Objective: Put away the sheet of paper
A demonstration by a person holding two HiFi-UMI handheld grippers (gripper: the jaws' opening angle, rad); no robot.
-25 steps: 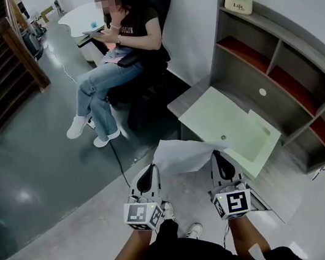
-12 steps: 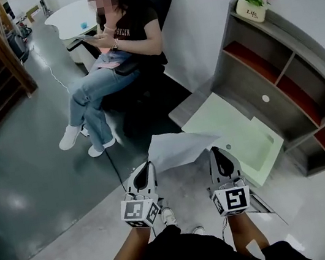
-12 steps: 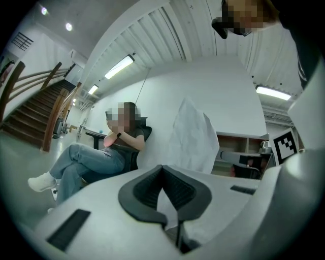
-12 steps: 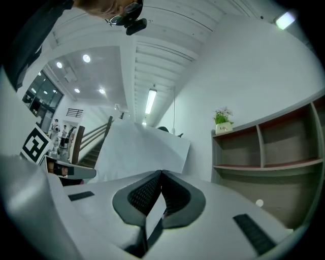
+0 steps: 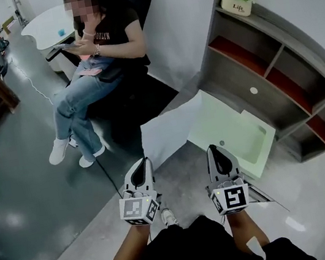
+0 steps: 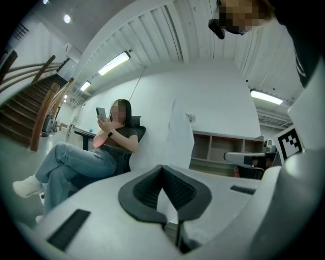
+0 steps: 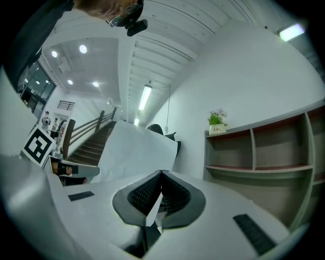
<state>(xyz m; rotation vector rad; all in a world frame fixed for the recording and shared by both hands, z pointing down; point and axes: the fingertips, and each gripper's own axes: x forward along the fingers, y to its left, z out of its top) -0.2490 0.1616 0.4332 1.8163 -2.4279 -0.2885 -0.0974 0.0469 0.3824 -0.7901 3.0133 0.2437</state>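
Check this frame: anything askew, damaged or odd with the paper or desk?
Only the sheet of paper: it is held up in the air by the desk, bowed rather than flat, pinched between the left gripper and the right gripper. No tear or spill shows.

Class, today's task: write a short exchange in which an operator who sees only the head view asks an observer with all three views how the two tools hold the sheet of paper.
Operator: From the head view I cannot judge the grip. Is the left tool gripping the sheet of paper?
Observer: Yes. The left gripper view shows its jaws shut on the sheet, which rises edge-on from between the pads.
Operator: And the right tool?
Observer: Shut on the sheet too. The right gripper view shows a sliver of paper behind the pads, towards the camera.
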